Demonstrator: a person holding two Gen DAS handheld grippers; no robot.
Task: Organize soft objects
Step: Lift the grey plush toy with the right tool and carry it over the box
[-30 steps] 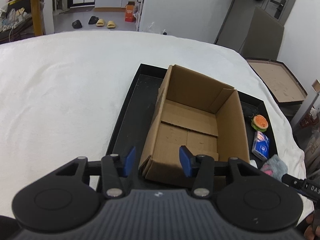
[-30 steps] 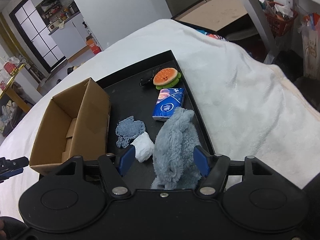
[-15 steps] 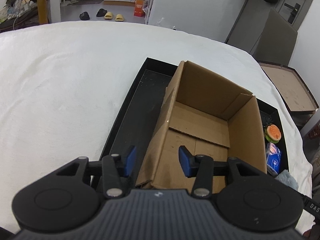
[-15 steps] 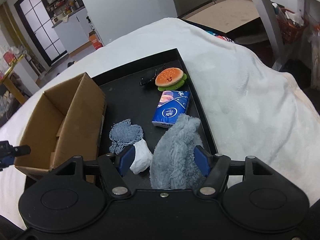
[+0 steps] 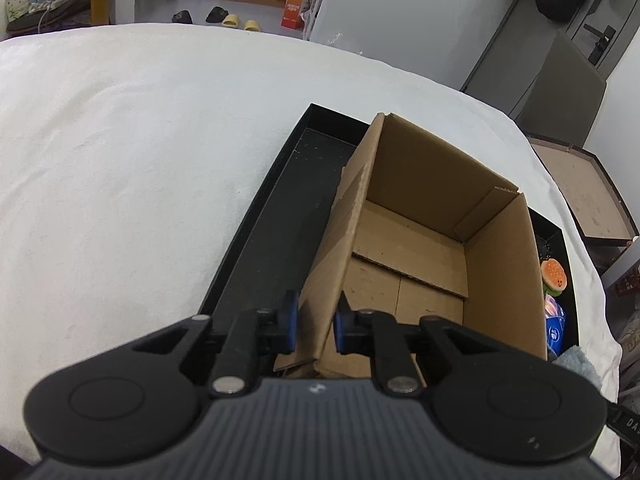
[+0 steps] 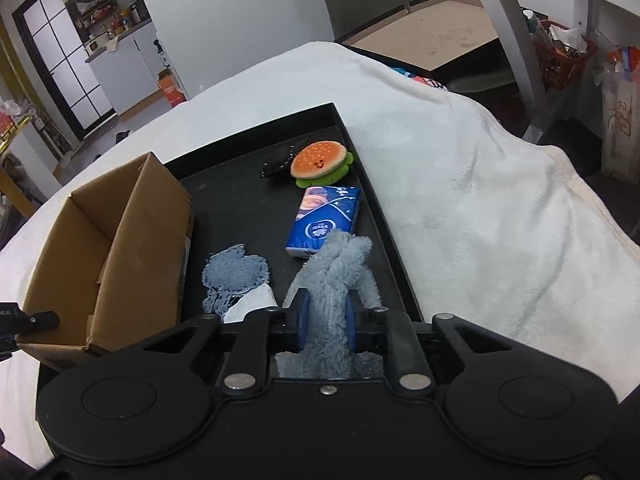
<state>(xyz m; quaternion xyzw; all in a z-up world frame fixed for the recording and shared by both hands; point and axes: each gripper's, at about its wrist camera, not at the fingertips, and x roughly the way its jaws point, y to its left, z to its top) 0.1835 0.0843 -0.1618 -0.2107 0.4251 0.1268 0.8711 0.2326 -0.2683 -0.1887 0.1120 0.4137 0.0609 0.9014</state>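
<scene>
At the lower middle of the right wrist view, our right gripper (image 6: 326,314) is clenched on the grey fluffy cloth (image 6: 336,276), its blue fingers (image 6: 301,314) pressing the pile in from both sides so the fabric bunches up between them. We take it at the near end, which leaves the far end free to trail toward the blue tissue pack (image 6: 325,222) that it partly overlaps. The cloth sits in the black tray (image 6: 394,248), close to its right rim, lower centre of the frame.

Low in the left wrist view, our left gripper (image 5: 315,322) is closed over the near left wall of the cardboard box (image 5: 420,236), one finger outside and one inside. We judge this grip is there to steady the light box, which would otherwise slide or tip on the tray when something is dropped in. The box stands open-topped and holds nothing we can see, at the left of the tray in the right wrist view.

Other soft things wait on the tray floor: a burger plush (image 6: 322,163) at the far end, a flat blue-grey rag (image 6: 234,276) just beside the box, and a white crumpled piece (image 6: 252,302) touching that rag. The tray lies on the worktop under a white blanket (image 6: 480,200).

We judge the sorting has barely begun, with the cloth as the first item bound for the box.
</scene>
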